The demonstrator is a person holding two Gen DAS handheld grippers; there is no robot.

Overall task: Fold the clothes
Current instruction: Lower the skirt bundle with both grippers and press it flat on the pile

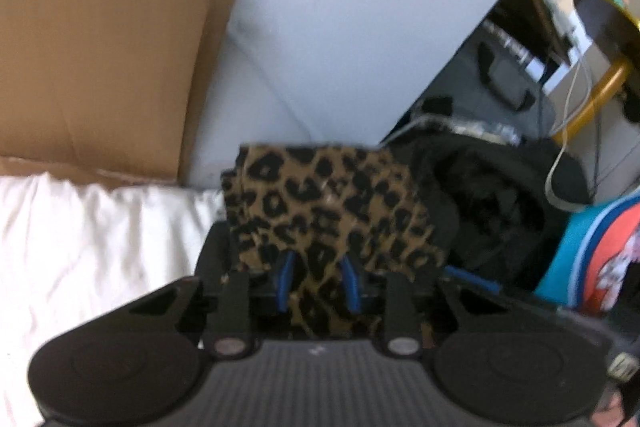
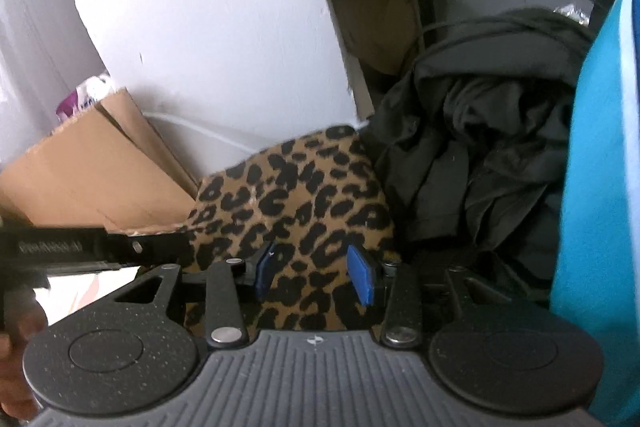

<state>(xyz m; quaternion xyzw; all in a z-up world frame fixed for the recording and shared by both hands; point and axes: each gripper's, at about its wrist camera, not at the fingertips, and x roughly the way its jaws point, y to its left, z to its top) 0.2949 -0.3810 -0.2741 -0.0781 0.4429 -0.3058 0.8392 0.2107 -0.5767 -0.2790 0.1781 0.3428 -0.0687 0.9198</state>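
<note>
Our left gripper pinches the leopard-print cloth between its blue pads. Our right gripper stands parted over it, beside dark clothes.

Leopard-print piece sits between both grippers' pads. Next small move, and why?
Probably close the right gripper on the leopard-print cloth: its blue pads stand apart with cloth between them, seemingly unclamped. The left gripper has cloth bunched between narrower pads. A firm second grip should come before any fold.
</note>
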